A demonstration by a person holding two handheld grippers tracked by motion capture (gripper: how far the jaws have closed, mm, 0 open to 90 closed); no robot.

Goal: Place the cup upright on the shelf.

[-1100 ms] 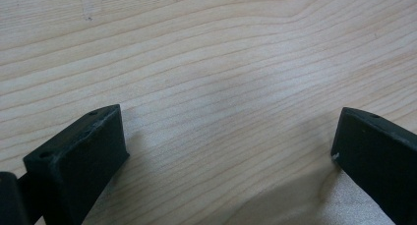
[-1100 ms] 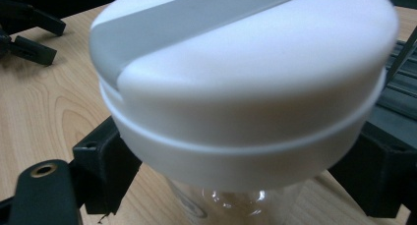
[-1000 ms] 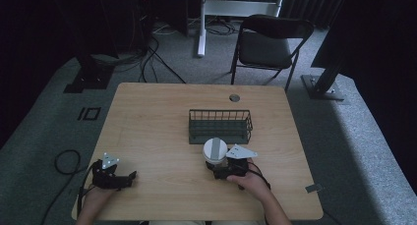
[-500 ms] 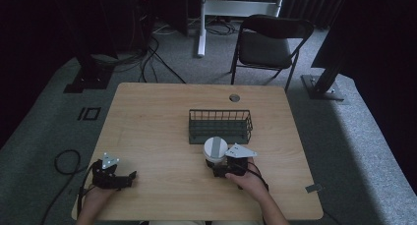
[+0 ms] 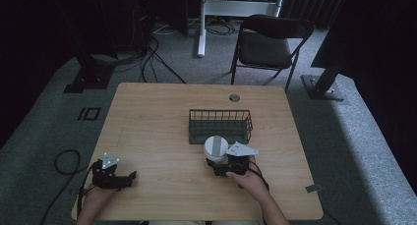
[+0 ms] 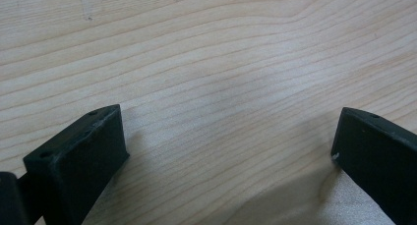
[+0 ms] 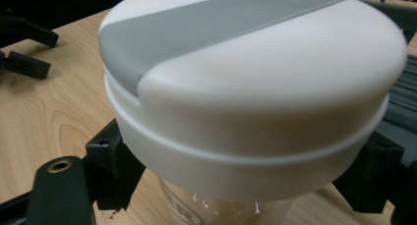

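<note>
At the table's (image 5: 162,112) near edge, about seven o'clock, the left gripper (image 5: 129,178) is rested with jaws spread wide, nothing between them. Toward five o'clock, a white-lidded jar (image 5: 216,147) is clamped upright by the right gripper (image 5: 215,162). Just beyond, a wire basket (image 5: 220,126) is seen.

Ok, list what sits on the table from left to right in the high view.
Left gripper → white-lidded jar, with the wire basket just behind it → right gripper, its grey plate sticking out to the right of the jar.
</note>
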